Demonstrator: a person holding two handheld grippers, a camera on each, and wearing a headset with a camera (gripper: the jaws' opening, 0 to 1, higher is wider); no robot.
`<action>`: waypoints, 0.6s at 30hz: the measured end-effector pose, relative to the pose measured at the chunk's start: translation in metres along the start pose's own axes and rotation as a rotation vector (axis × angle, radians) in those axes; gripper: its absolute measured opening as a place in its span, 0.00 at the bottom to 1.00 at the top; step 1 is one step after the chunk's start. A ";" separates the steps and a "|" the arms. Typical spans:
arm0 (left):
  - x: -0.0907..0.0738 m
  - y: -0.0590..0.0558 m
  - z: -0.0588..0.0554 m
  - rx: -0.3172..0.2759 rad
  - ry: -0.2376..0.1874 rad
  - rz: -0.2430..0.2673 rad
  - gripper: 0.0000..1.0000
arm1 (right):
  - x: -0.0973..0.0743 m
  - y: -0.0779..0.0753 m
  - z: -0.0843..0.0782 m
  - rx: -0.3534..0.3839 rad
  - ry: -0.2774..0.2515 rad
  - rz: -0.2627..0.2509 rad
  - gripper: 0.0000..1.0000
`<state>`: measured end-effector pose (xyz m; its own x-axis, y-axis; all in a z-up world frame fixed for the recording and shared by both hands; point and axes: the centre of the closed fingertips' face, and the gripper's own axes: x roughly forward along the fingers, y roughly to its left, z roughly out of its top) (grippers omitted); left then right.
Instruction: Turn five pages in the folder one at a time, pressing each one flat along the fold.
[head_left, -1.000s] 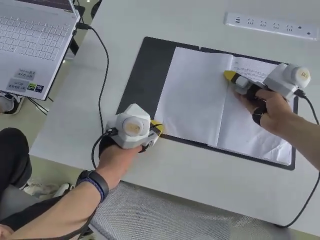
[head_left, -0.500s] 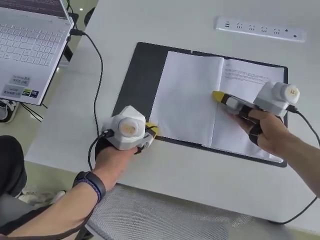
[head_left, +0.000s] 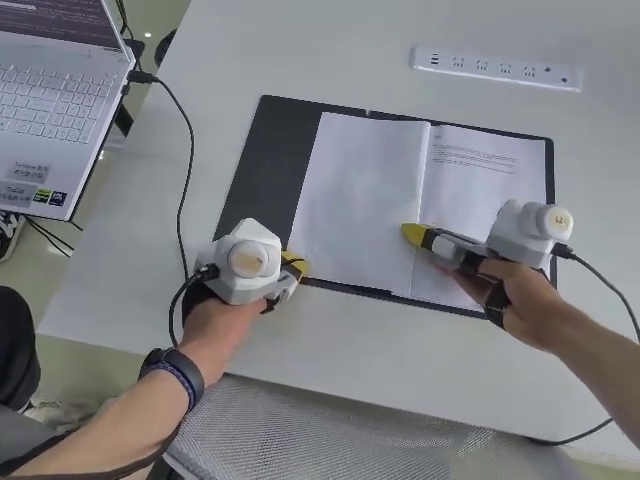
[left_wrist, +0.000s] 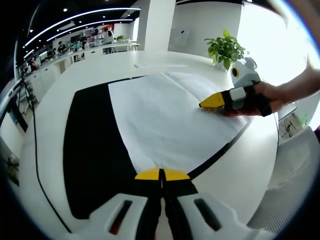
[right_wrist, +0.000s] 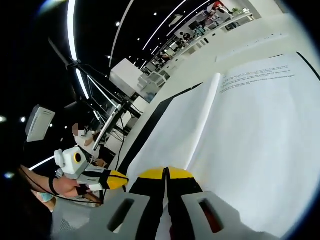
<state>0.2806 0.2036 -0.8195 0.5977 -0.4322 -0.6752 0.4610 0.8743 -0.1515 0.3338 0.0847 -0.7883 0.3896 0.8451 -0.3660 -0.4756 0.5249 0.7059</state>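
Note:
The black folder (head_left: 262, 165) lies open on the white table. A blank turned page (head_left: 360, 195) lies on its left half and a page with a few printed lines (head_left: 482, 175) on its right. My right gripper (head_left: 410, 234) is shut, with its yellow tips down on the paper at the fold (head_left: 421, 190), near the lower end. In its own view the right gripper (right_wrist: 166, 173) points along the fold (right_wrist: 205, 117). My left gripper (head_left: 297, 266) is shut at the folder's near edge, by the blank page's lower corner. Its tips (left_wrist: 161, 174) rest on the black cover (left_wrist: 90, 150).
An open laptop (head_left: 50, 90) sits at the far left, with a black cable (head_left: 186, 150) running along the table beside the folder. A white power strip (head_left: 495, 68) lies beyond the folder. A grey mesh chair seat (head_left: 300, 435) is below the table's near edge.
My right gripper has slid down the fold from the upper part of the pages toward the near edge. My left gripper has stayed at the folder's near corner. The head view has shifted.

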 end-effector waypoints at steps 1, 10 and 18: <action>0.000 0.000 0.000 0.001 0.001 -0.001 0.00 | -0.001 0.001 -0.002 0.003 0.000 0.000 0.00; -0.001 -0.001 0.000 0.007 0.001 -0.006 0.00 | -0.015 0.018 -0.034 -0.003 0.047 0.021 0.00; -0.001 -0.001 0.000 0.000 -0.003 -0.007 0.00 | -0.024 0.017 -0.048 0.002 0.065 0.019 0.00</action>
<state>0.2796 0.2033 -0.8181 0.5964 -0.4390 -0.6720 0.4654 0.8712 -0.1562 0.2792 0.0782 -0.7969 0.3282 0.8599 -0.3910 -0.4807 0.5084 0.7145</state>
